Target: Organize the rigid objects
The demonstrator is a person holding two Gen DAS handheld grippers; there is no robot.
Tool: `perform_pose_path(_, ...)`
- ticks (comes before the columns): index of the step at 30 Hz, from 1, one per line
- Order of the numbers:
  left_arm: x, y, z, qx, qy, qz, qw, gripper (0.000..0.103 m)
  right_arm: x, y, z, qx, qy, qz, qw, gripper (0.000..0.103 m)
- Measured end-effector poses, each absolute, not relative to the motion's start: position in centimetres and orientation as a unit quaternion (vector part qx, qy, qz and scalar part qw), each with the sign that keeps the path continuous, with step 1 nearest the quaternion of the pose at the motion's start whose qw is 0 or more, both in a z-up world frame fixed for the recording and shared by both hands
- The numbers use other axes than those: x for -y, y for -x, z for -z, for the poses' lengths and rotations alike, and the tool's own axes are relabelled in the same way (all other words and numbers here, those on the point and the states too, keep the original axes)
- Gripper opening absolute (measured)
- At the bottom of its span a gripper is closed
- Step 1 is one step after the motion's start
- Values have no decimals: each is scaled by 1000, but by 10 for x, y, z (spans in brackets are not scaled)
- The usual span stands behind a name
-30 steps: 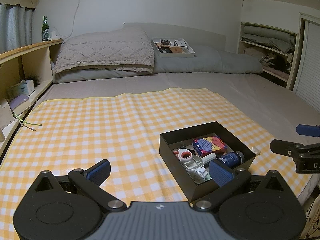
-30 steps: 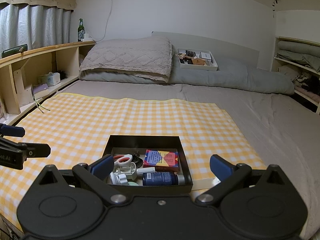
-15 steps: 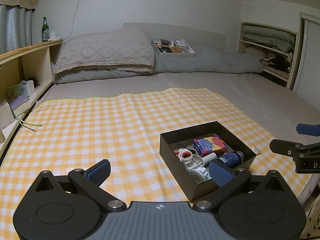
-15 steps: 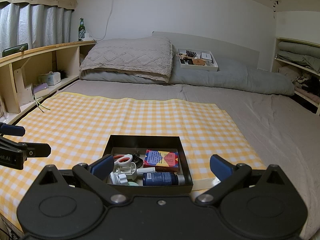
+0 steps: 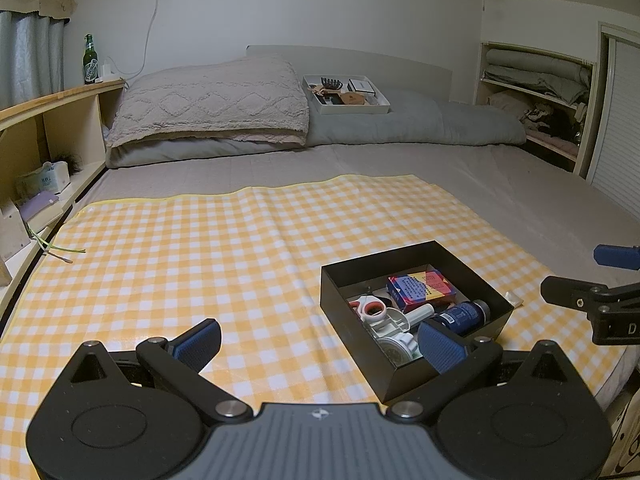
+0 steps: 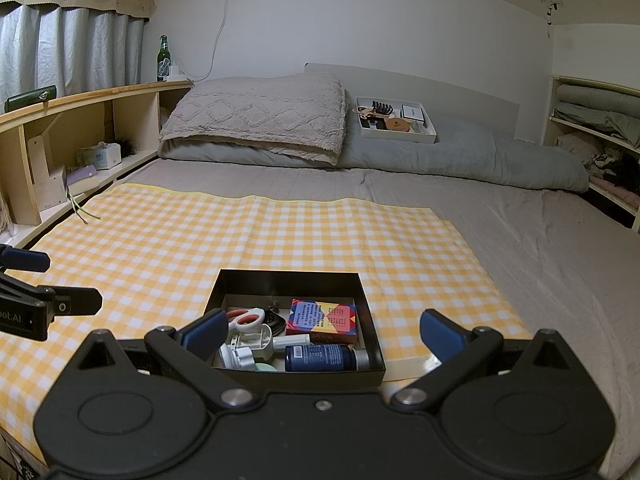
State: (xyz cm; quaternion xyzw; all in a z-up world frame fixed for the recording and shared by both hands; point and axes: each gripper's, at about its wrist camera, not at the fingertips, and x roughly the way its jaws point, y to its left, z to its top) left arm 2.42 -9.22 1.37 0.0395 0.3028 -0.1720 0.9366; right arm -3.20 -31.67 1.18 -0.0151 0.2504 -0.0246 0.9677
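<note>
A black open box (image 5: 472, 268) (image 6: 288, 280) rests on the yellow checked cloth (image 5: 200, 248) near the bed's front edge. Inside lie a colourful card box (image 5: 420, 286) (image 6: 324, 316), a dark blue bottle (image 5: 460, 314) (image 6: 320, 358), red-handled scissors (image 5: 368, 306) (image 6: 248, 318) and a white plastic piece (image 5: 392, 326) (image 6: 250, 346). My left gripper (image 5: 320, 344) is open, held low with the box at its right. My right gripper (image 6: 324, 332) is open right behind the box, nothing between its fingers. Each gripper shows at the edge of the other's view.
A pillow (image 5: 208, 100) and a grey rolled duvet (image 5: 420, 124) lie at the head of the bed, with a white tray (image 5: 346, 96) of small items on the duvet. Wooden shelves (image 5: 48, 128) with a green bottle (image 5: 90, 60) run along the left. A shelf of bedding (image 5: 536, 80) is at right.
</note>
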Motion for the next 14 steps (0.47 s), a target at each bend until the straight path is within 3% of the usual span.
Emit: perform_pose_path(14,88,-23,-15,-301,-45,172,937,103,317,31,-11,-251,19,24,968,103)
